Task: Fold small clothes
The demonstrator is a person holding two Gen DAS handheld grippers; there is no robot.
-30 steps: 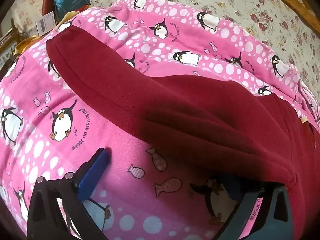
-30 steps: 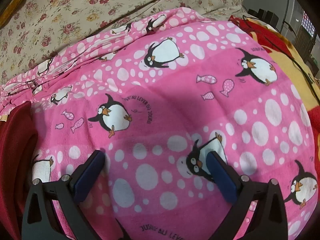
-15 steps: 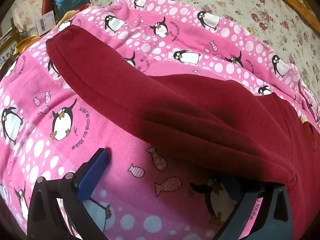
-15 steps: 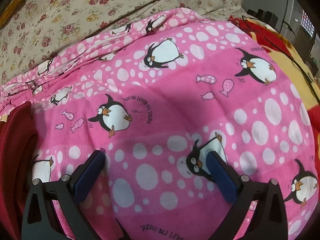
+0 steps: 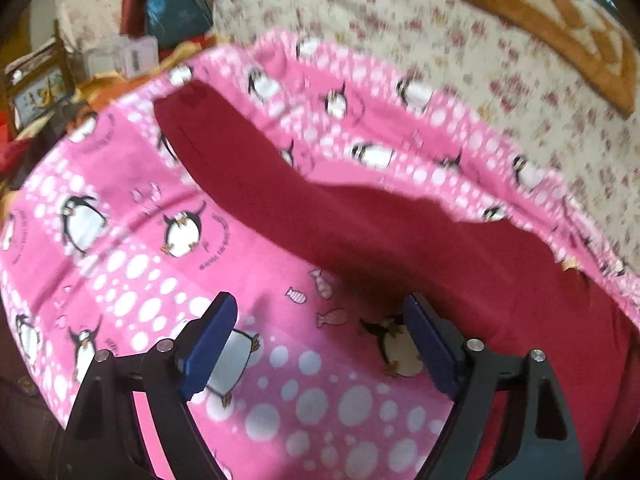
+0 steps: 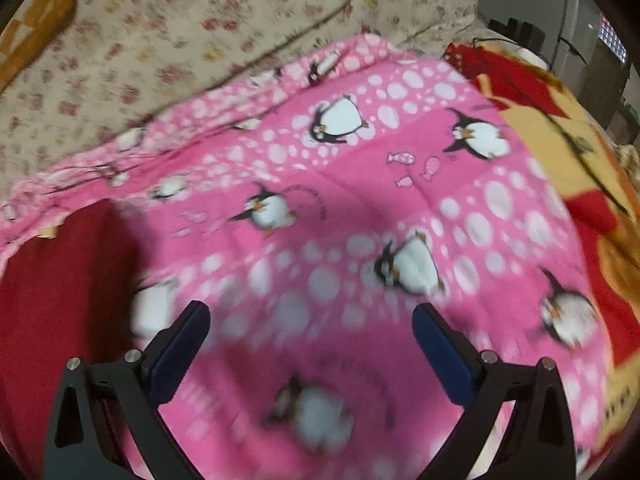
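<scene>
The dark red fleece garment [image 5: 400, 216] lay spread on a pink blanket printed with penguins, fish and white dots [image 5: 132, 264], which covered the bed. One long part of the garment reached toward the far left corner of the blanket, and its wider body lay to the right. In the right wrist view the same garment [image 6: 60, 280] showed only at the left edge. The left gripper [image 5: 320, 336] hung just above the blanket with its blue-padded fingers [image 5: 210, 332] wide apart and nothing between them; its right finger was close to the near edge of the garment, but I could not tell if it touched. The right gripper [image 6: 308, 336] was also spread apart and held nothing, over bare blanket [image 6: 400, 184] beside the garment. Curved black words were printed beside the penguins, but the pictures were too blurred to read them. Behind the blanket there was a cream bed cover with small red flowers [image 5: 460, 64]. At the far left stood a white label with a barcode [image 5: 134, 56], too small to read, and a blue plastic bag [image 5: 176, 12]. On the right side lay a yellow and red blanket [image 6: 560, 140].
</scene>
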